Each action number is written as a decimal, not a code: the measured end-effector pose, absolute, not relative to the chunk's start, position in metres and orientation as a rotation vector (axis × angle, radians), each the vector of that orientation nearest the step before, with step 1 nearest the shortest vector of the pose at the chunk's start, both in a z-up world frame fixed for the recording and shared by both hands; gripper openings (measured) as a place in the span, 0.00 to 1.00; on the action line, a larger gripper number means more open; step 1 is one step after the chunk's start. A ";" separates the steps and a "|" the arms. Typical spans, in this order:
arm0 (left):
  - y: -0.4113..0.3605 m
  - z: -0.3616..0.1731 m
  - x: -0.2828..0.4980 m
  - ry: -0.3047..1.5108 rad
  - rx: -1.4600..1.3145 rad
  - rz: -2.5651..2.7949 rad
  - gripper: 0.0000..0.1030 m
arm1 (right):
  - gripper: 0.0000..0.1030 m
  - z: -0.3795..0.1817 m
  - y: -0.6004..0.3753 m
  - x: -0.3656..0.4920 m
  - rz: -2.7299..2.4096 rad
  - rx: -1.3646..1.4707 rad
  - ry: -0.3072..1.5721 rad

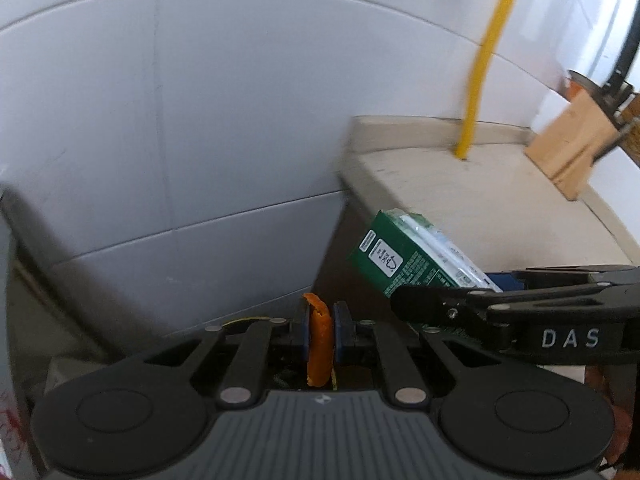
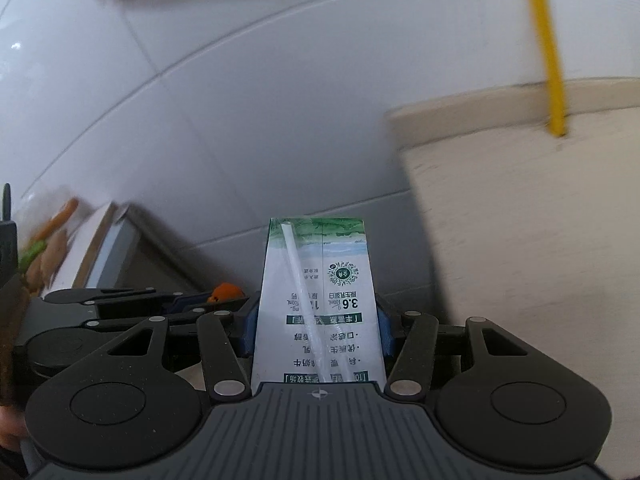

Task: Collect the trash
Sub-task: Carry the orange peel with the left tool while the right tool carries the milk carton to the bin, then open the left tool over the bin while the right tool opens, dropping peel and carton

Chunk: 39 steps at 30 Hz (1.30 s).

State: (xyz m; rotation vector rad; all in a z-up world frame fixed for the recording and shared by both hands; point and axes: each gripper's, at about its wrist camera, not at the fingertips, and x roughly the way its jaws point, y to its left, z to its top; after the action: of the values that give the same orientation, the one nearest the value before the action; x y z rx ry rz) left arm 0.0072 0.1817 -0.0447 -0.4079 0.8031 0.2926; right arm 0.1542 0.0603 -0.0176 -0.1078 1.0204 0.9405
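Left gripper: your left gripper is clenched on an orange peel strip, the blue pads pressing it from both sides.
Orange peel strip: it stands upright between the pads, its curled top poking just above them.
Right gripper: your right gripper is grasping a milk carton, pads flat against its two sides.
Milk carton: green and white, printed face toward the camera, with a wrapped straw running up its front; in the left wrist view the carton sticks out past the desk's near edge.
Desk: the beige desk lies to the right of the carton, ending at a white tiled wall.
Yellow rod: a yellow rod rises from the desk, beyond the carton, close to the wall.
Knife block: a wooden knife block stands on the desk to the right of the rod, well apart from the carton.
Sharpness: both views are blurred away from the grippers.
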 end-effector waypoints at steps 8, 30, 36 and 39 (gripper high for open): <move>0.203 -0.064 0.004 0.828 -0.446 0.331 0.07 | 0.59 -0.034 0.089 0.141 0.920 -0.137 1.057; 0.232 -0.074 0.020 0.875 -0.479 0.373 0.07 | 0.59 -0.052 0.112 0.151 0.864 -0.163 1.088; 0.232 -0.080 0.024 0.903 -0.473 0.378 0.07 | 0.59 -0.064 0.114 0.154 0.854 -0.164 1.117; 0.233 -0.082 0.025 0.913 -0.478 0.380 0.07 | 0.59 -0.068 0.114 0.155 0.849 -0.168 1.125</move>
State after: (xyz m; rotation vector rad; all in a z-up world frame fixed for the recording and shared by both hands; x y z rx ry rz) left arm 0.0251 0.2333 -0.0824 -0.4782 0.9133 0.3803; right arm 0.1546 0.1143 -0.0675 -0.1684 1.1245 0.8492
